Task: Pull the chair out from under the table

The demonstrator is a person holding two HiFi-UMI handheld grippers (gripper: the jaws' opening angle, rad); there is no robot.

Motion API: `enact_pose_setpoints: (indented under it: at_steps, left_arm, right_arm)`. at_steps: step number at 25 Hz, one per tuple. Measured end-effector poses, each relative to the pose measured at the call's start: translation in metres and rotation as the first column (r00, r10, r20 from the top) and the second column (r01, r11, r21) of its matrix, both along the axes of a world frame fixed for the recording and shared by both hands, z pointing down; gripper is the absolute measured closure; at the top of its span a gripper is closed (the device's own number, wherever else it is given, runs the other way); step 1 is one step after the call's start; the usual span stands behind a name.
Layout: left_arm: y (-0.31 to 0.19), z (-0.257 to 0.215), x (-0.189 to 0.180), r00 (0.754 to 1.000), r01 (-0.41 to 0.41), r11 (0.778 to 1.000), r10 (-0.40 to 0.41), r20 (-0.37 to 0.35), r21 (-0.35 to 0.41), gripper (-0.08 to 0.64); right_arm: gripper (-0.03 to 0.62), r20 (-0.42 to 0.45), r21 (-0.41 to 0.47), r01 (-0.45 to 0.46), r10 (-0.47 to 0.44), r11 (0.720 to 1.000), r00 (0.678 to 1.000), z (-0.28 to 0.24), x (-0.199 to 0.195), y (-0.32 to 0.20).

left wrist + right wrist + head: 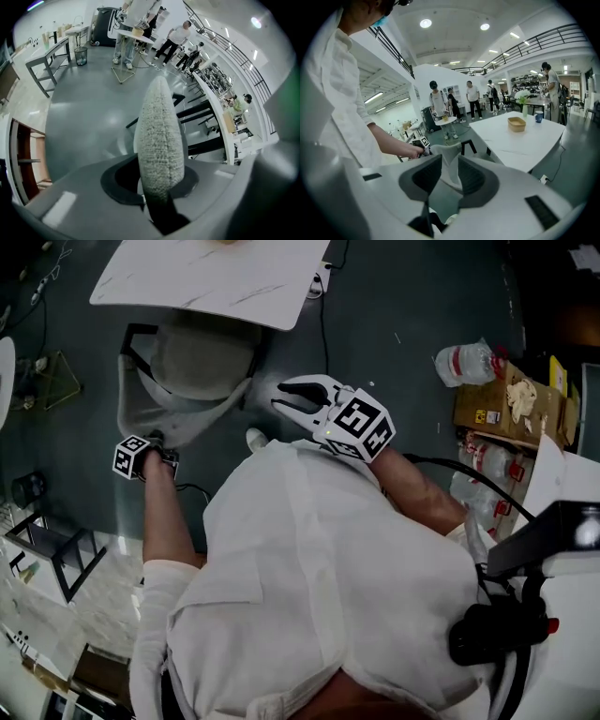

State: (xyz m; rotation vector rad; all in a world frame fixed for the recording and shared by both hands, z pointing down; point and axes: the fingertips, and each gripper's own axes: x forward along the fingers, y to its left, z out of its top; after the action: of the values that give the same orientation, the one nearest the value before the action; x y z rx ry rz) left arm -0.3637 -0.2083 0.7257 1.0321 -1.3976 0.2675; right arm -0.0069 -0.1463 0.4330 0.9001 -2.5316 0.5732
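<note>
The grey fabric chair [197, 362] stands partly under the white marble table [216, 277]. My left gripper [157, 441] is at the near left rim of the chair's backrest. In the left gripper view that knitted rim [158, 136] stands upright and fills the gap between the jaws, which are shut on it. My right gripper [298, 399] hovers off the chair's right side, apart from it, with its jaws open and nothing between them. The right gripper view looks past its open jaws at the backrest [449, 157], the table [520, 140] and the hand with the left gripper [419, 149].
Cardboard box [511, 404] and water bottles [466, 362] lie on the floor at the right. A cable [323, 324] runs down from the table corner. A black-framed stand [56, 554] is at the left. A wooden bowl [516, 123] sits on the table. People stand far off.
</note>
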Motion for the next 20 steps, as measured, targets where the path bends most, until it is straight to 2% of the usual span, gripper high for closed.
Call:
enact_pose_setpoints:
  at_steps: [3, 12, 20]
  left_arm:
    - [-0.005, 0.002, 0.003, 1.000, 0.015, 1.000, -0.014, 0.009, -0.012, 0.477]
    - [-0.005, -0.010, 0.007, 0.989, 0.148, 0.989, -0.148, -0.009, 0.018, 0.489]
    - [-0.005, -0.017, 0.006, 0.986, 0.165, 0.986, -0.165, -0.018, 0.029, 0.489]
  right_arm:
    - [0.485, -0.005, -0.002, -0.024, 0.024, 1.000, 1.000, 0.004, 0.008, 0.002]
    - [0.488, -0.029, 0.007, -0.063, 0.063, 0.998, 0.998, -0.001, 0.017, 0.016]
    - [0.491, -0.024, 0.018, -0.095, 0.095, 0.995, 0.995, -0.003, 0.030, 0.026]
